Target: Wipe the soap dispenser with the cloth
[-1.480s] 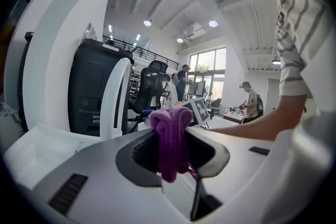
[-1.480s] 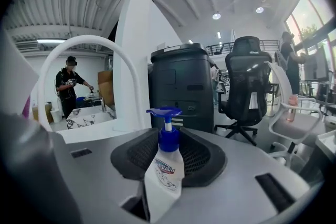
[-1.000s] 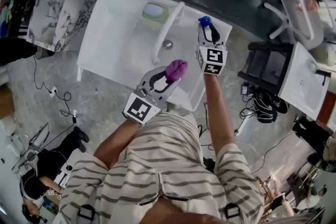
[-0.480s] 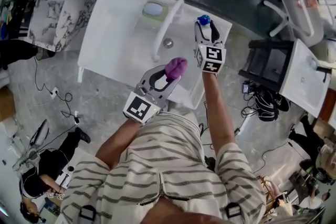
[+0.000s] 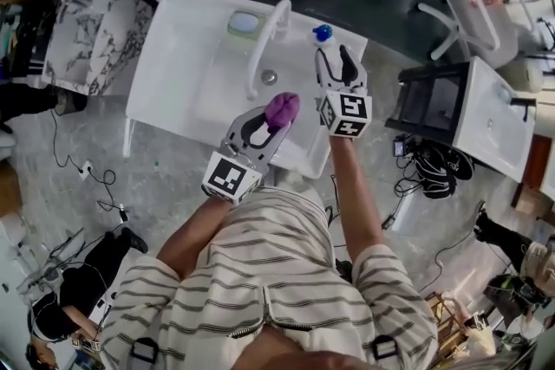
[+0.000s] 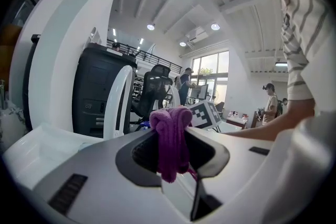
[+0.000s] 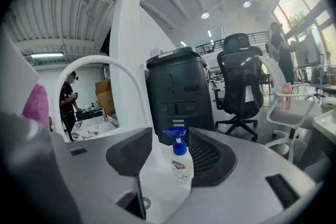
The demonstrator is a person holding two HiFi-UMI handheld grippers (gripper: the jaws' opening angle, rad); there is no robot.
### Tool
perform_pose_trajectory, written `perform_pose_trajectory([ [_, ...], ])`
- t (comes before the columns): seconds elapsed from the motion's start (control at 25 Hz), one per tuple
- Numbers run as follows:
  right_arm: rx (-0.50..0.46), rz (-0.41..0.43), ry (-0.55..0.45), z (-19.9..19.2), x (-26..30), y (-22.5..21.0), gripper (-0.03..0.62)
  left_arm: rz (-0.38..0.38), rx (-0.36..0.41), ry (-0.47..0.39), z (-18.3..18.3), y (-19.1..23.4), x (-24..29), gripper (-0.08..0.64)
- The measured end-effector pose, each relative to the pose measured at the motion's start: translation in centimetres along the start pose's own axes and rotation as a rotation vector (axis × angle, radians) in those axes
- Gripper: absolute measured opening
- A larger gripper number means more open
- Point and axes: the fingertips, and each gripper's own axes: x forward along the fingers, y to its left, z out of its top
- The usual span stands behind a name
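Observation:
The soap dispenser (image 5: 323, 34), a clear bottle with a blue pump, stands upright on the white sink's right rim. In the right gripper view the dispenser (image 7: 181, 163) shows just beyond the jaws, which stand wide apart and do not touch it. My right gripper (image 5: 336, 53) is open, a little nearer the person than the bottle. My left gripper (image 5: 274, 120) hovers over the basin's near edge, shut on a bunched purple cloth (image 5: 282, 107). In the left gripper view the cloth (image 6: 170, 136) hangs between the pads.
A curved white faucet (image 5: 264, 48) arches over the white sink (image 5: 186, 56), with a drain (image 5: 270, 77) below it and a green soap dish (image 5: 244, 22) at the back. A black cart (image 5: 432, 104), a white cabinet (image 5: 486, 121) and office chairs (image 5: 473, 0) stand to the right.
The right gripper's jaws have opened and let go of the dispenser, then drawn back from it toward the person. The left gripper with the cloth has stayed put.

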Motion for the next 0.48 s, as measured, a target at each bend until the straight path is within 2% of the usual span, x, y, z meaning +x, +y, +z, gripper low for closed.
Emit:
perform_pose_trajectory([
  [0.48, 0.003, 0.02, -0.094, 4.4, -7.6, 4.4, 0.139, 0.043, 0.038, -0.047, 2.0, -0.5, -1.4, 0.114],
])
